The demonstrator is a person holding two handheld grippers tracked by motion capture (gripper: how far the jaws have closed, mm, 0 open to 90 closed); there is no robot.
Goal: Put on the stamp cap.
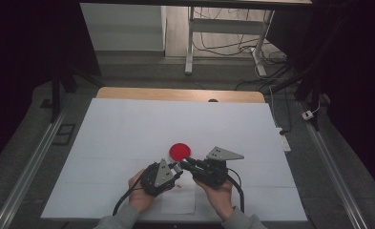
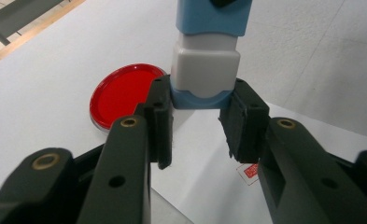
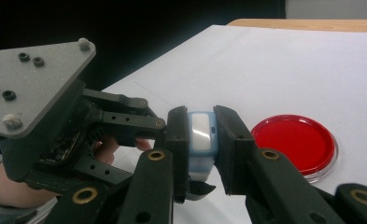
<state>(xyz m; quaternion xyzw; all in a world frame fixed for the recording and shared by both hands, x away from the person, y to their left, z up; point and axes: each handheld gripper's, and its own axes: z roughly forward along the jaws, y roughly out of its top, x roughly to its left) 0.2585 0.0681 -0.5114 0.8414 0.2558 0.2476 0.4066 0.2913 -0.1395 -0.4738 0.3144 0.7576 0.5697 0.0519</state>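
A blue and white stamp hangs between both grippers, just above the table. My left gripper is shut on its blue end piece, pads pressing both sides. My right gripper is shut on the stamp's body, whose white face points at the camera. In the high view the left gripper and right gripper meet tip to tip near the front of the table, each held in a hand. A round red ink pad lies just beyond them.
A white sheet covers the wooden table. A smaller paper lies under the hands and carries a small red stamp mark. Dark floor, a desk frame and cables lie beyond the far edge.
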